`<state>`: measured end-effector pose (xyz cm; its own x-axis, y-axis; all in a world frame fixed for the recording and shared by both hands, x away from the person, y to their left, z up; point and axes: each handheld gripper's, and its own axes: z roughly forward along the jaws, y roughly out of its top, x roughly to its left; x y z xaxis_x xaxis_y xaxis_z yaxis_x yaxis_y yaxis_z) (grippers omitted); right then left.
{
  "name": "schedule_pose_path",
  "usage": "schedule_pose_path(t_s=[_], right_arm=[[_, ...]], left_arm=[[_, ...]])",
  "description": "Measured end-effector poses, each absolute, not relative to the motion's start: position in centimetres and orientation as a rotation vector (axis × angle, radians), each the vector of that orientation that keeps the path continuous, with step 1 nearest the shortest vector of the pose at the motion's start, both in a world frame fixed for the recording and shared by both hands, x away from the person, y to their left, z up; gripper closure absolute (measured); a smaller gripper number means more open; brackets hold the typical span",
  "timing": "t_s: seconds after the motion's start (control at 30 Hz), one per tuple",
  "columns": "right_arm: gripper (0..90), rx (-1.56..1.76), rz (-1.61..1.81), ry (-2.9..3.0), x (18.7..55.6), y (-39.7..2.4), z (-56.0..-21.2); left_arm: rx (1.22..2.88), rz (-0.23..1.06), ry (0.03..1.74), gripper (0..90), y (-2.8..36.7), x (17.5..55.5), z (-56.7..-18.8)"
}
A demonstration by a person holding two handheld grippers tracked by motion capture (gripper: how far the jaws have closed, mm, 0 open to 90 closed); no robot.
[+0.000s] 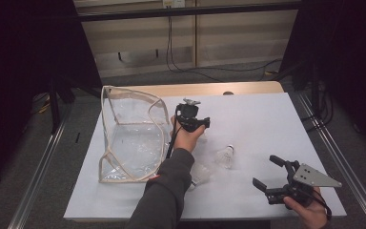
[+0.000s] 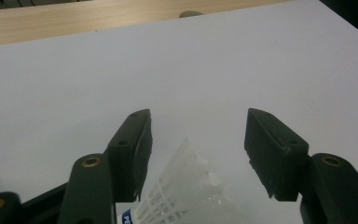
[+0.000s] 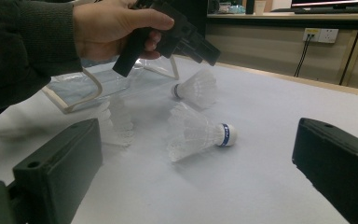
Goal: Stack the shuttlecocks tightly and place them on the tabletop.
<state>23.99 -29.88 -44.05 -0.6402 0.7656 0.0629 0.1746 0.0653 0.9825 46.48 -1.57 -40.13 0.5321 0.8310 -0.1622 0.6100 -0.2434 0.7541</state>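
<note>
- At the table's middle, your left gripper (image 1: 198, 125) hangs with jaws apart, empty, above a white feathered shuttlecock (image 2: 182, 196).
- Near right, your right gripper (image 1: 272, 172) is spread wide, empty.
- Left lies a clear plastic zip pouch (image 1: 131, 136); another white blue-banded shuttlecock (image 3: 198, 130) lies between the grippers.

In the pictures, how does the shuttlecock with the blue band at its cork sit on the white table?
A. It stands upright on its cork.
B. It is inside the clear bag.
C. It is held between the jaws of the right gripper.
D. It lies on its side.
D. In the right gripper view the shuttlecock lies on its side on the white table, cork to the right, apart from the open jaws of the right gripper.
</note>
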Motion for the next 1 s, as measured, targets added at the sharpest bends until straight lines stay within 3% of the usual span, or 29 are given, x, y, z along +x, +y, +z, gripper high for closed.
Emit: schedule_pose_path(t_s=[0.53,1.0], right_arm=[[0.8,0.933,1.611,1.870,24.0,-29.8,-44.1],[0.8,0.934,1.610,1.868,24.0,-29.8,-44.1]], left_arm=[[1.980,0.200,1.145,20.0,-2.0,45.3,-39.4],[1.989,0.145,1.081,14.1,-1.9,43.6,-39.2]])
